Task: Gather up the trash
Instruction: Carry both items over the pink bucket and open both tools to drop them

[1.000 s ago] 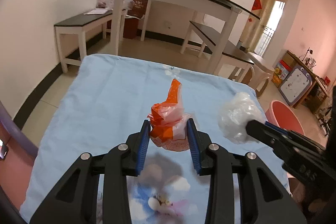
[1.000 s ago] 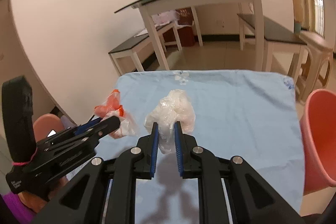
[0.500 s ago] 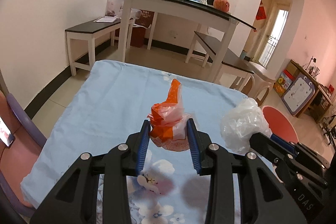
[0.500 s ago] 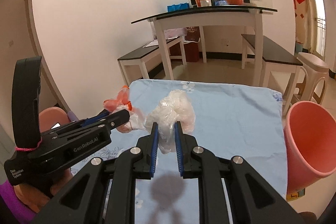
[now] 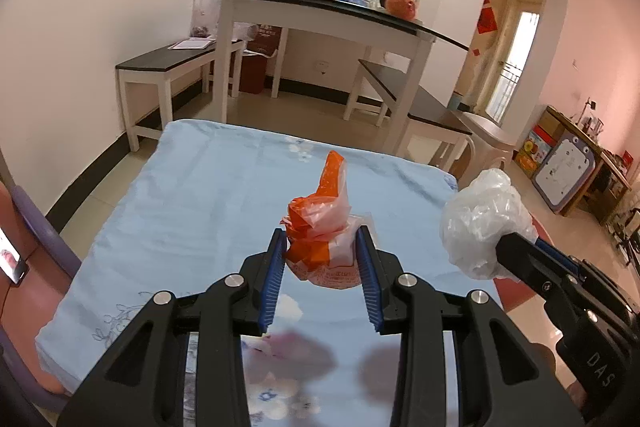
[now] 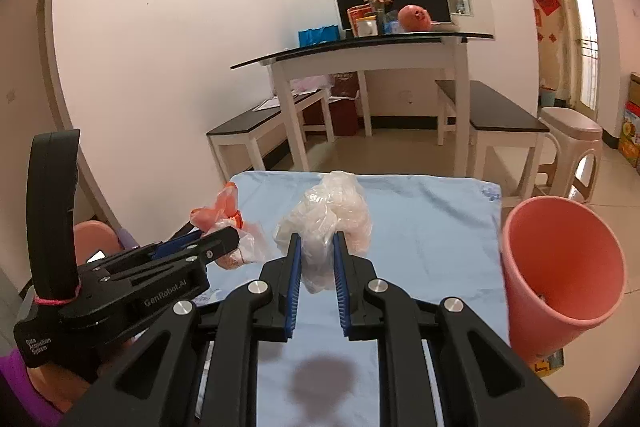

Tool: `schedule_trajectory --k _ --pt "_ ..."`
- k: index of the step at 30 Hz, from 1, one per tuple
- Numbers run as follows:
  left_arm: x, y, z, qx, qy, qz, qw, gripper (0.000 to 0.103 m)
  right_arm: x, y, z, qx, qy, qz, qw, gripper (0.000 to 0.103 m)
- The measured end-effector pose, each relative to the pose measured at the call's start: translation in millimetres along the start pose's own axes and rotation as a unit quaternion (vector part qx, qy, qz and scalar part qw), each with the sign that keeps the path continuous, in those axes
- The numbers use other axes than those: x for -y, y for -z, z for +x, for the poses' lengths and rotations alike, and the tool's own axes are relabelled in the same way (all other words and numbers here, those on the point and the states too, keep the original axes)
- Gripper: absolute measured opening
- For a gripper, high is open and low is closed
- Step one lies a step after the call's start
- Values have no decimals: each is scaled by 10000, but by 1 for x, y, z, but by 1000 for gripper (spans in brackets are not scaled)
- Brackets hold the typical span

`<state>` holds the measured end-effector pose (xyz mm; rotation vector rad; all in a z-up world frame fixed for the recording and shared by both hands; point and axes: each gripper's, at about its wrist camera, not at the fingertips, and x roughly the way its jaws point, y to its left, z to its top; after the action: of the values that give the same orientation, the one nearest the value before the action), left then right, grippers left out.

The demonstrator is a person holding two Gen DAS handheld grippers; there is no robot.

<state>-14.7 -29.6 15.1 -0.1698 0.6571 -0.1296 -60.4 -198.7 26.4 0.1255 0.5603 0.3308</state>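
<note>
An orange and white plastic bag is clamped between the blue-ribbed jaws of the left gripper, which are set at a middling width around the crumpled bundle; an orange tail of the bag stands up above the jaws. A crumpled clear plastic bag is pinched between the narrowly set jaws of the right gripper, with most of the wad bulging out above and ahead of them. Both bags are held clear above the tabletop, which is covered by a light blue cloth with a flower print; their dim shadows fall on the cloth near its near edge. In the left wrist view the clear bag is seen out past the right edge of the tabletop. A pink bucket, tilted with its open mouth turned toward the camera, is seen just beside the right edge. 2 dark-topped benches and a tall white table stand beyond the far edge.
</note>
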Motion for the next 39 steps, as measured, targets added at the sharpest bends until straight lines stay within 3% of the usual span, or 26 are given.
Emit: schedule_trajectory --k 15,24,30,39 --pt "55 -15 14 56 256 322 9991 36 58 -5 -21 323 570 387 9971 15" --pt "112 -23 36 -16 637 731 9953 36 125 -7 -36 435 1194 804 9886 15" --pt "156 -22 55 -107 1086 999 9890 36 171 -3 -55 545 1727 992 9784 15" --pt "223 -7 86 -397 1575 1461 9758 36 227 15 -61 435 2030 1424 9678 16"
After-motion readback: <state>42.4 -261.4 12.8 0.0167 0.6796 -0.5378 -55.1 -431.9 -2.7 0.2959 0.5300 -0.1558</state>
